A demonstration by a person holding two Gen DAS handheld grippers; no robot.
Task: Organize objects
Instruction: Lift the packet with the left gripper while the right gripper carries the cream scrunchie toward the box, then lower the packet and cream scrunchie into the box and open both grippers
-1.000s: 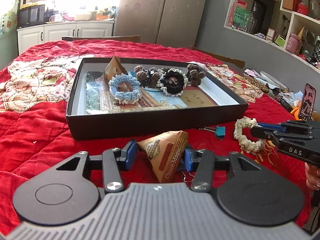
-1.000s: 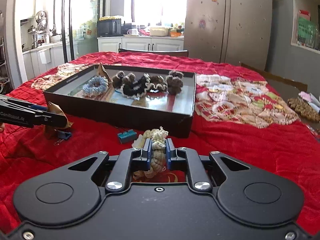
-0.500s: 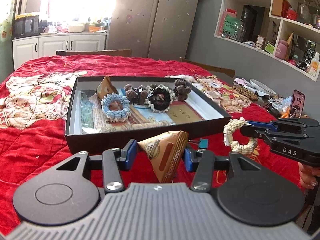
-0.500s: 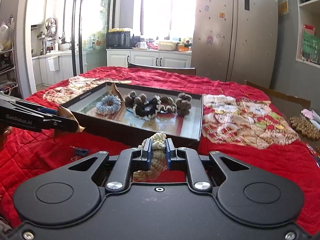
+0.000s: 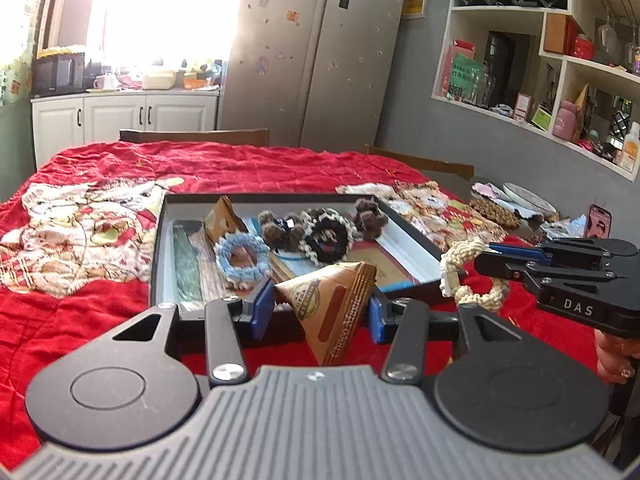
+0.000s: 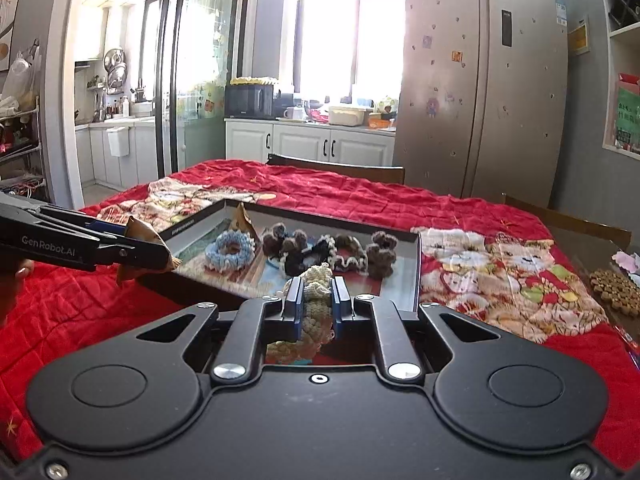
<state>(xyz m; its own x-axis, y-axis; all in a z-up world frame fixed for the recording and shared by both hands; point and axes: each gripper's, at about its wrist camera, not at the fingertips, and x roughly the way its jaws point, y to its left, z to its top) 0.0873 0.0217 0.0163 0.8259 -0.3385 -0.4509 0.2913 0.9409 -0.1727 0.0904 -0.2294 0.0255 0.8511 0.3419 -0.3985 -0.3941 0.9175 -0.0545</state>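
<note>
Red quilted cloth with cartoon patches covers the whole table and carries everything else. On it sits a shallow black tray, its near wall just beyond both grippers. Inside the tray, from left to right in the left wrist view, lie a green strip along the left wall, a brown pyramid packet standing upright, a light blue crocheted scrunchie, a brown fuzzy scrunchie, a black scrunchie with white trim and another brown fuzzy scrunchie near the far right corner.

Off the tray's right side, at the table's edge, lie a brown beaded mat and a phone standing on end.

The left gripper holds its blue pads partly apart, pressed on the two sides of a brown triangular snack packet, which is off the cloth in front of the tray's near wall, point downward. The right gripper has its pads nearly together, pinching a cream braided scrunchie; in the left wrist view that cream ring hangs from its tips above the tray's near right corner. A hand grips the right gripper's handle at the right edge.
</note>
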